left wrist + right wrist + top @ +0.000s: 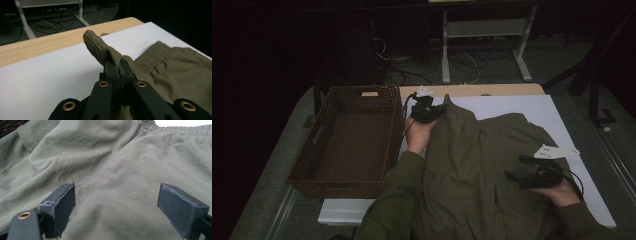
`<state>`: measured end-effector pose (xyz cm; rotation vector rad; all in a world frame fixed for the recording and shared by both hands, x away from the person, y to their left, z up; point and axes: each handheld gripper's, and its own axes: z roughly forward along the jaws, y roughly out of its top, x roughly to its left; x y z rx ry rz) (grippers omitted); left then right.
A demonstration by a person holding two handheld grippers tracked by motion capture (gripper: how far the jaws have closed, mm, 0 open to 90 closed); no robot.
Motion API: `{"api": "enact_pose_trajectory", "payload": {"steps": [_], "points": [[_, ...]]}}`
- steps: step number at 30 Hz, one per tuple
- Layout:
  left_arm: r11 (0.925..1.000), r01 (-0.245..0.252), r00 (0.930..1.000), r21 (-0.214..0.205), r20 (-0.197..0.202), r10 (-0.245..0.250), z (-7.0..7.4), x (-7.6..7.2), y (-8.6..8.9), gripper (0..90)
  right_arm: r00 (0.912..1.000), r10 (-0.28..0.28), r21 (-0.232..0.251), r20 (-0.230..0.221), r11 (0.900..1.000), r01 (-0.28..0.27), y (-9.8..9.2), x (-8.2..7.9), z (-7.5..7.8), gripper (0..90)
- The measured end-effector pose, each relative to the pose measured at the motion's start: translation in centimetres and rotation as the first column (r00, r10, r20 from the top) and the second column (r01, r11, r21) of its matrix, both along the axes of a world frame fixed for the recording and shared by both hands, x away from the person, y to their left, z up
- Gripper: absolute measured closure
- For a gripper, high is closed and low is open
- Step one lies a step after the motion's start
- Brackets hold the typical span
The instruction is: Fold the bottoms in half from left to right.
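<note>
An olive-green garment [482, 165] with an elastic waistband lies spread over the white sheet [532, 106] on the table. My left gripper [438, 110] is shut on the garment's waistband corner [96, 45], which sticks up past the jaws and is lifted a little off the sheet. My right gripper [514, 167] stands open just above the garment's right part, jaws wide apart with only loose cloth [117, 195] beneath them. In the right gripper view both black pads [63, 203] frame wrinkled fabric without pressing it.
A dark brown woven basket [346, 142] sits at the left edge of the table, right beside my left hand. The wooden table edge [45, 45] runs behind the white sheet. Cables and white stand legs [482, 50] lie on the floor beyond.
</note>
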<state>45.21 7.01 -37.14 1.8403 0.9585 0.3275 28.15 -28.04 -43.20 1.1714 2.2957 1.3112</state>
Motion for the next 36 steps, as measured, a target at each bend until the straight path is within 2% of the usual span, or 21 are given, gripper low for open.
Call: {"api": "enact_pose_trajectory", "payload": {"steps": [10,19,30,36], "points": [[0.9986,0.045,0.9989,-0.028,0.016,-0.044,1.2,-0.1,-1.4,88.4,1.0000,0.001,0.001,0.002,1.0000,-0.001,0.0,0.0,0.0,15.0],[0.9934,0.099,0.9950,-0.058,0.022,-0.098,1.8,-0.4,-3.0,88.4,1.0000,0.002,0.001,0.003,1.0000,-0.002,0.0,0.0,0.1,15.0],[0.9844,0.150,0.9887,-0.093,0.021,-0.149,2.3,-0.6,-4.9,88.3,1.0000,0.003,0.001,0.003,1.0000,-0.003,0.0,0.0,0.1,15.0],[0.9731,0.196,0.9805,-0.120,0.020,-0.195,2.3,-0.9,-6.6,88.3,1.0000,0.003,0.002,0.002,1.0000,-0.003,-0.1,0.0,0.1,15.0]]}}
